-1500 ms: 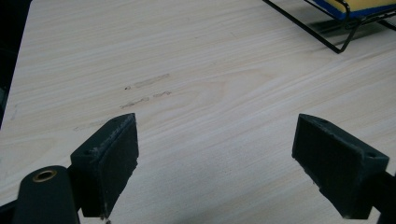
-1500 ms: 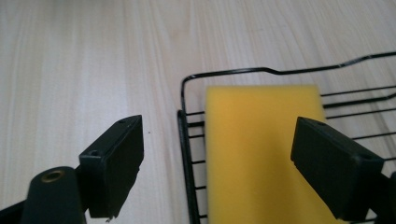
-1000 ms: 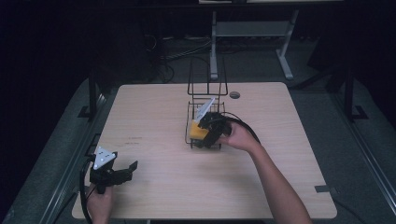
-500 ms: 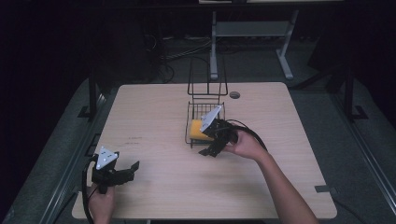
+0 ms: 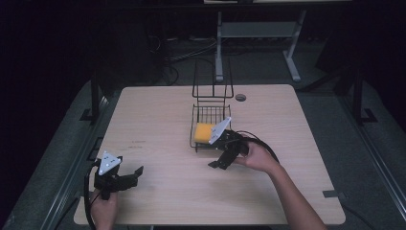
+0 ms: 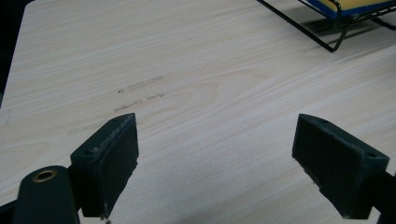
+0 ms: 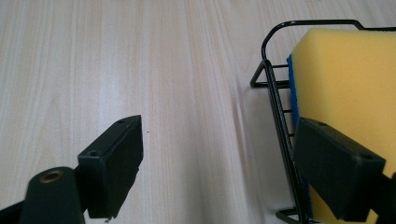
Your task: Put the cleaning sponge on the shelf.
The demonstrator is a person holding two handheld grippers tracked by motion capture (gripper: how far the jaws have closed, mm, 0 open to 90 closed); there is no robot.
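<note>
High view: my right gripper [image 5: 225,155] sits just off the front edge of the wire basket [image 5: 198,115] near the middle of the table [image 5: 158,110], jaws spread, nothing between them. The sponge [image 5: 203,132], yellow with a blue layer on one side, lies inside the basket's low tray, at its front left part; the grey plate on my right gripper overlaps its right edge from this angle. The basket has a tall wire back that stands upright on the far side. My right hand [image 5: 256,155] wraps the gripper body, cable looping behind it. My left gripper [image 5: 127,178] is well apart, at the near left corner of the table, held low in my left hand [image 5: 103,208], jaws also spread wide and empty. Right gripper view: both pads are far apart over bare wood, the basket's front wire corner and the sponge are right beside the right-hand pad; can't tell if that pad touches the wire. Left gripper view: open jaws over bare tabletop with faint scuff marks, basket corner far off at top right.
</note>
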